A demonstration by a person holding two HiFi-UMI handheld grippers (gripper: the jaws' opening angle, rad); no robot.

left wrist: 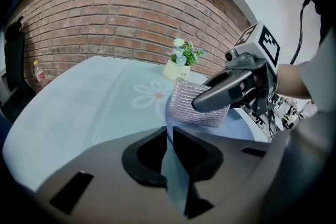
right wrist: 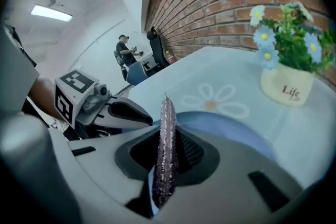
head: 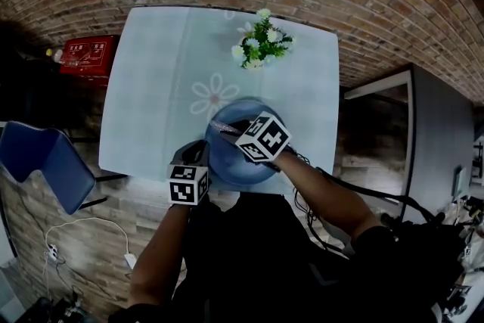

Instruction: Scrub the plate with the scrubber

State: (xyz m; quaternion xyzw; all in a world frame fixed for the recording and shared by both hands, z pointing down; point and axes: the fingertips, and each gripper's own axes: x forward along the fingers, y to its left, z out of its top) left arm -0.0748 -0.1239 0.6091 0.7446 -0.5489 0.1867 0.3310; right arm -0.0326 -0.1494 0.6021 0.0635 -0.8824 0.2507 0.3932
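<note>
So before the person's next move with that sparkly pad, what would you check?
1. Scrubber gripped: ok. The right gripper is shut on the scrubber.
2. Plate steadied: ok. The left gripper is shut on the rim of the plate.
3. Scrubber over the plate: ok, judging by the head view.
4. Scrubber pressed on the plate's surface: cannot tell.
5. Flower pot out of the way: ok. It stands apart from the plate, farther back on the table.
</note>
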